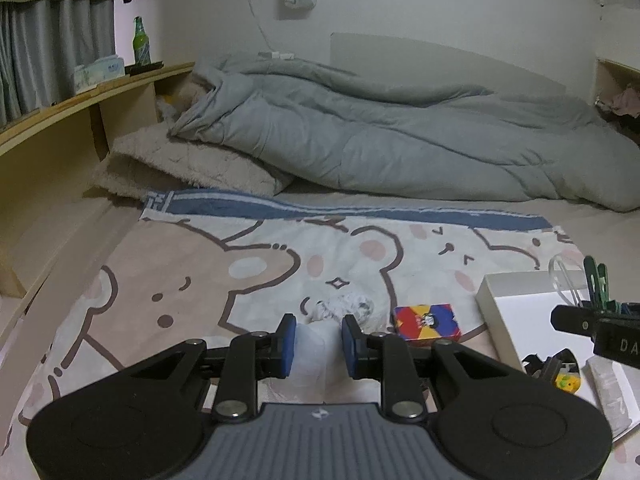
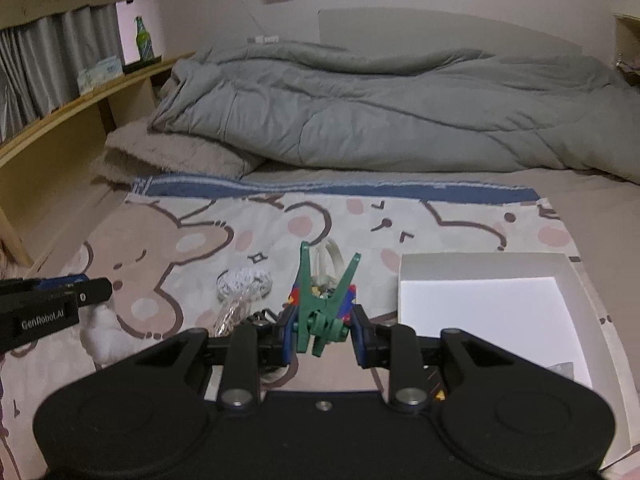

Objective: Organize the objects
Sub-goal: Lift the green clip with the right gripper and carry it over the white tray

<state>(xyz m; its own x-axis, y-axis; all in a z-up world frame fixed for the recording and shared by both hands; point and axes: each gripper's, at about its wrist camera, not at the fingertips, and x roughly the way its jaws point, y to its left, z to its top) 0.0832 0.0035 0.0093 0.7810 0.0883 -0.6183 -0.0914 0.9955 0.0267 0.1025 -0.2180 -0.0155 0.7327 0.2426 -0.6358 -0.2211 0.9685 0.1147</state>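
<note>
My right gripper (image 2: 323, 330) is shut on a green plastic clip (image 2: 323, 304) and holds it above the bear-print blanket (image 2: 192, 240), left of a white shallow box (image 2: 492, 312). The clip's prongs point up; it also shows at the right edge of the left wrist view (image 1: 597, 284). My left gripper (image 1: 319, 344) is open over the blanket, with a white crumpled bag (image 1: 316, 344) between its blue pads, not gripped. A colourful card box (image 1: 426, 322) lies just right of it. A clear wrapper with white contents (image 2: 240, 284) lies left of the clip.
A grey duvet (image 1: 380, 136) and a beige fleece blanket (image 1: 188, 164) fill the far half of the bed. A wooden shelf (image 1: 80, 100) on the left carries a green bottle (image 1: 141, 40) and a tissue pack. The white box (image 1: 532, 320) holds small items at its near corner.
</note>
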